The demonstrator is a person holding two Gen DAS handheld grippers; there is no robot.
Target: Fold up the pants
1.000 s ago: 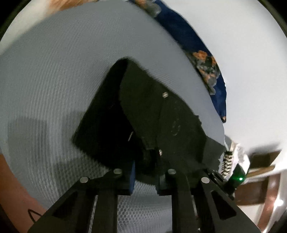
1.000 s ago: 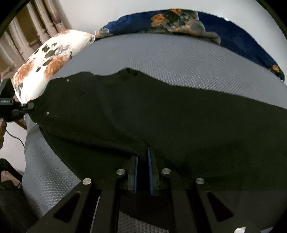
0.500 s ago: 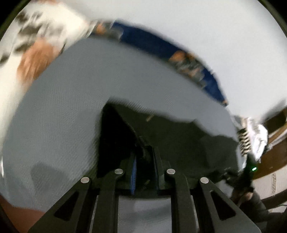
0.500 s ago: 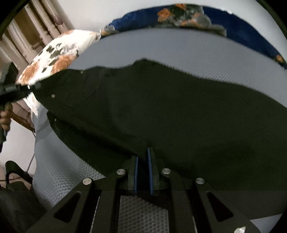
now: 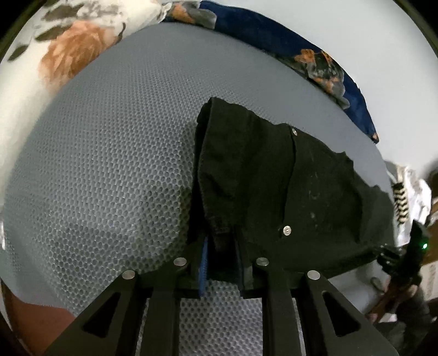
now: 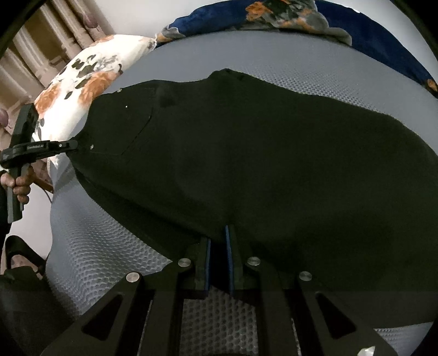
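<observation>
Left gripper (image 5: pixel 220 247): pinching the waist edge of the black pants (image 5: pixel 273 175), cloth bunched between the blue-lined fingers
Right gripper (image 6: pixel 217 256): pressed together on a fold of the pants (image 6: pixel 246 169), apparently along a leg edge
Pants: straight ahead of both grippers, spread over the grey mesh mattress (image 5: pixel 104 164), held up at the two pinch points and sagging between them
Beyond the pants: floral pillow (image 6: pixel 82 79), dark blue patterned blanket (image 6: pixel 287 16)
Done so far: layers appear doubled at the waist, so likely one lengthwise fold
Left to do: laying the cloth flat, smoothing it, folding across into a compact stack
</observation>
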